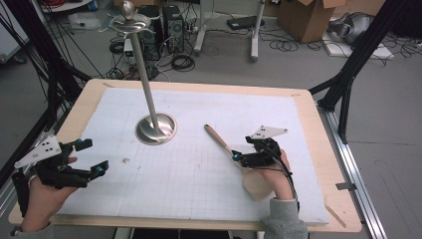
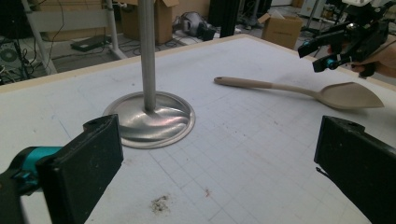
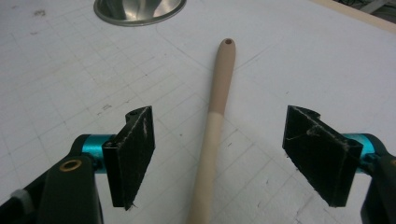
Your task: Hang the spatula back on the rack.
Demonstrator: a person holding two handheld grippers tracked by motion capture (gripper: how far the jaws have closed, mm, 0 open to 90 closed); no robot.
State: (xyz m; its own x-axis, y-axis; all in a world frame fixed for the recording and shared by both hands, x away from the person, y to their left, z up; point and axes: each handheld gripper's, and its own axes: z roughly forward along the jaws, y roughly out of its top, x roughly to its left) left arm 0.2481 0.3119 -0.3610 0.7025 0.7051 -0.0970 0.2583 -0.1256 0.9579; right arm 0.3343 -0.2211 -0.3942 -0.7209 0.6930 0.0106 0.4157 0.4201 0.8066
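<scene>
Spatula (image 3: 215, 116), smooth beige, lies between open right tongs (image 3: 219, 158).

I held my right gripper (image 1: 238, 158) low over the table with its jaws spread wide, gripping nothing. My left gripper (image 1: 92, 157) hovered near the table's left edge, jaws wide apart too, pointing toward the middle, hand behind it.

One spatula (image 1: 234, 155), one metal stand (image 1: 156, 128), two grippers, left (image 1: 92, 157), right (image 1: 238, 158)
</scene>
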